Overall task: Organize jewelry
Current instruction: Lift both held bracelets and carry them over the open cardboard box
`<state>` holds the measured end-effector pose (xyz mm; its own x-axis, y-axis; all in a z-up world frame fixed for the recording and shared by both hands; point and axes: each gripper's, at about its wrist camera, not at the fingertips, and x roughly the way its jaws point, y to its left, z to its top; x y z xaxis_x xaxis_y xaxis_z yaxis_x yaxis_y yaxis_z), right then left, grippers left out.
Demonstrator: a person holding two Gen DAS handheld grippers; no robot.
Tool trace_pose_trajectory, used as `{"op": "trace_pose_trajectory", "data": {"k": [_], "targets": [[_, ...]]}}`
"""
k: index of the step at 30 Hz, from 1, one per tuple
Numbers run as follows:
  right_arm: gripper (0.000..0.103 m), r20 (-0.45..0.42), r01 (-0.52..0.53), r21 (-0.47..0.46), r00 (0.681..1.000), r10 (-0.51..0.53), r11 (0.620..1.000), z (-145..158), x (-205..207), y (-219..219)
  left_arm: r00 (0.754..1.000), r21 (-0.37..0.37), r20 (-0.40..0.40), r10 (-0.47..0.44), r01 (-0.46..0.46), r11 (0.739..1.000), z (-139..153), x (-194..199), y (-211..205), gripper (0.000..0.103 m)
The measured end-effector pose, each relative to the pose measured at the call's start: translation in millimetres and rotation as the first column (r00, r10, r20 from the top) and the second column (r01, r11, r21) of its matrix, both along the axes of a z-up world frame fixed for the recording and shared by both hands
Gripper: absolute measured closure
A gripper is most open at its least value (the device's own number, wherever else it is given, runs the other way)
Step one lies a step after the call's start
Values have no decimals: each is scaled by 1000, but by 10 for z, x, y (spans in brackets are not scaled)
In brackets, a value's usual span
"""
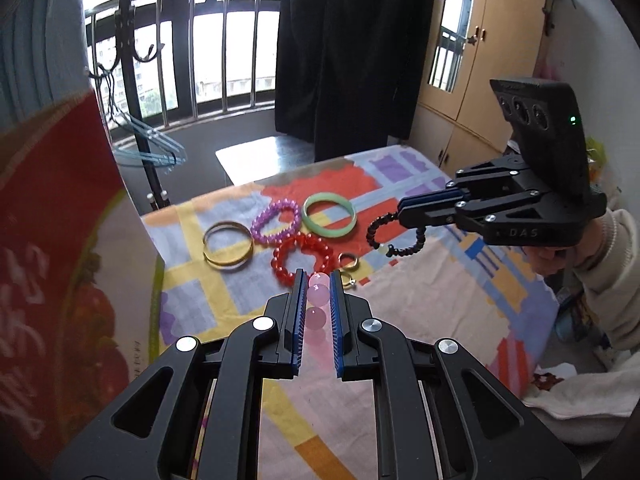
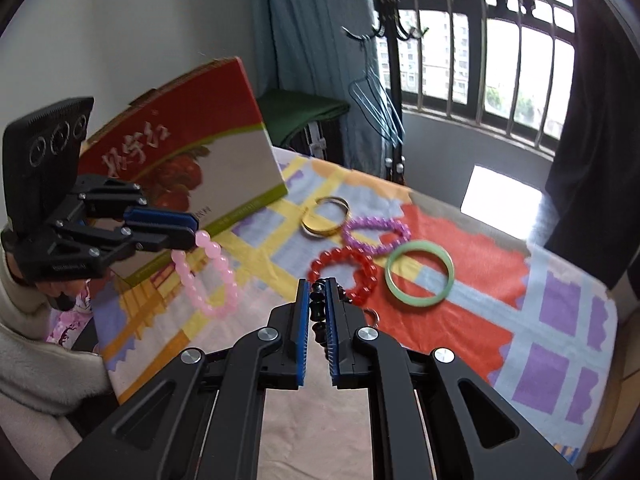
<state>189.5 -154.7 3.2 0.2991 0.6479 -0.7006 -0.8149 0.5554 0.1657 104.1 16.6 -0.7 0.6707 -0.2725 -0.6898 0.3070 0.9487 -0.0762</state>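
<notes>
My left gripper (image 1: 318,280) is shut on a pink bead bracelet (image 1: 318,294), which hangs from it above the cloth in the right wrist view (image 2: 208,276). My right gripper (image 2: 319,284) is shut on a black bead bracelet (image 2: 318,308), seen dangling in the left wrist view (image 1: 396,236). On the patterned cloth lie a gold bangle pair (image 1: 227,250), a purple bead bracelet (image 1: 276,222), a green jade bangle (image 1: 329,214), a red bead bracelet (image 1: 302,256) and two small rings (image 1: 348,268).
A red fruit carton (image 2: 180,160) stands at the cloth's left side. A coat stand (image 1: 132,80) with blue hangers, a dark hanging coat (image 1: 344,52) and a wooden wardrobe (image 1: 492,40) lie beyond the table's far edge.
</notes>
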Motion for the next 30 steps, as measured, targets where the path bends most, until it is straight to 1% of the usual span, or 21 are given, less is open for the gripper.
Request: {"op": "trace_pose_trajectory", "data": {"k": [4,6,9,11,13,15,18,21,24,28,30], "targets": [[95,37,-20,6,999,20,1000,206,-92,57,1000,19,26,-13,12,1000,235,-142,15,93],[95,71,-32,-2,997,32,999,322,-163,104,999,20,39,-20,20,1000,358,-206,54,93],[95,128,-68,4,990,67,998,545,-301,190,997,-26,67,-40,42,999,628,-335,166,93],[95,163,-94,10,982,91,996,703,-384,255,996,-36,82,-44,47,998,765,-394,222,93],[95,176,-122,26,977,116,992,852,-431,334,994,-29,104,-40,43,999,928,-464,285,93],[95,186,-146,28,973,138,989,973,-459,421,992,-12,125,-19,20,1000,1084,-520,371,93],[95,240,-187,30,955,174,982,1250,-507,613,989,-16,144,22,-20,1000,1280,-598,535,93],[95,267,-215,51,944,194,975,1452,-517,751,986,-27,157,52,-48,998,1424,-664,728,93],[95,303,-248,54,927,221,967,1662,-517,995,979,3,184,88,-90,996,1569,-756,946,93],[95,319,-283,52,914,252,958,1793,-511,1322,972,12,199,122,-127,992,1663,-849,1245,93],[95,310,-308,53,909,277,950,1818,-501,1523,969,17,202,145,-152,988,1675,-911,1388,93]]}}
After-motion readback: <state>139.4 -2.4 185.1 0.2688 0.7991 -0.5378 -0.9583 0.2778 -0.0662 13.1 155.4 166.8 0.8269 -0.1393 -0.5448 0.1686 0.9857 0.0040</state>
